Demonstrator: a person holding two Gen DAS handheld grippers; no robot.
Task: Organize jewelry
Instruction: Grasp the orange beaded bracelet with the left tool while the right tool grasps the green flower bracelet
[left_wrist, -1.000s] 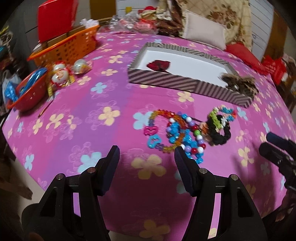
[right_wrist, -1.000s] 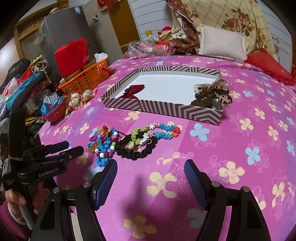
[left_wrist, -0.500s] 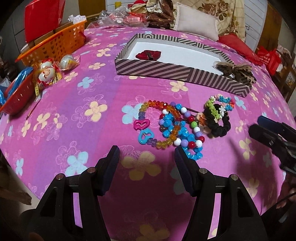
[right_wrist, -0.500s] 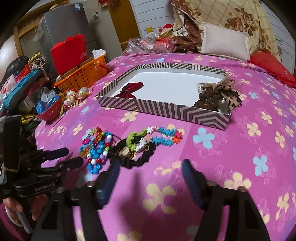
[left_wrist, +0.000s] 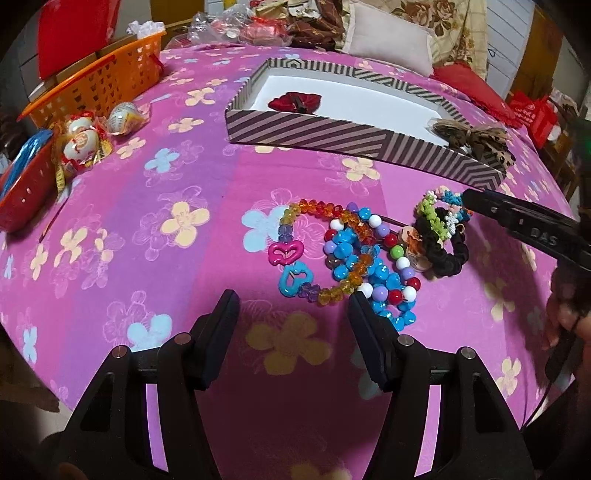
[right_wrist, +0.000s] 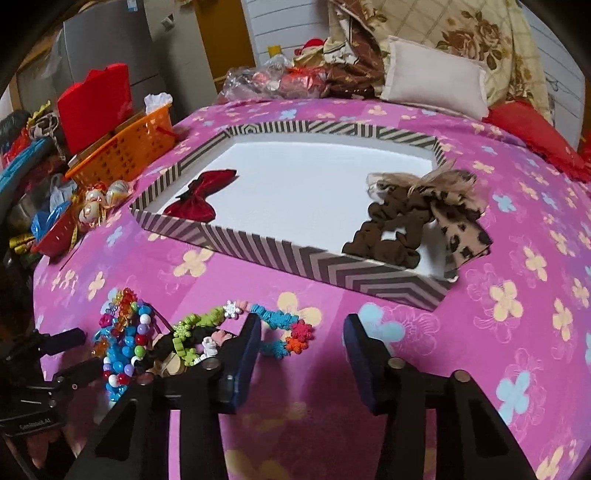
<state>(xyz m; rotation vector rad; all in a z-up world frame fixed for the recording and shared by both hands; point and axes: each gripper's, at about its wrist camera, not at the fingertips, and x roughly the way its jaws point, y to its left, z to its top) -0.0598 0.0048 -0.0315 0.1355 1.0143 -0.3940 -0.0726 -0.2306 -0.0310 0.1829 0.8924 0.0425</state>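
Pink-clothed bed (left_wrist: 147, 229): bead bracelets (left_wrist: 354, 258) piled with black scrunchie (left_wrist: 448, 254), pile stretched left-right before striped box (right_wrist: 295, 254). Left tongs (left_wrist: 291, 314), right tongs (right_wrist: 301, 339) both spread, nothing gripped.

Both moved in: right gripper (right_wrist: 301, 326) now over colourful flower-bead bracelet (right_wrist: 284, 328), left gripper (left_wrist: 293, 301) nearer blue-and-white bead pile (left_wrist: 369, 266). Jaws unchanged, wide.

The right gripper (right_wrist: 301, 354) hangs wide open over the flower bracelet (right_wrist: 282, 328) (its left finger overlaps the pile). Beyond, the striped box (right_wrist: 325, 264) holds a red bow (right_wrist: 201, 195) and scrunchies (right_wrist: 391, 232).
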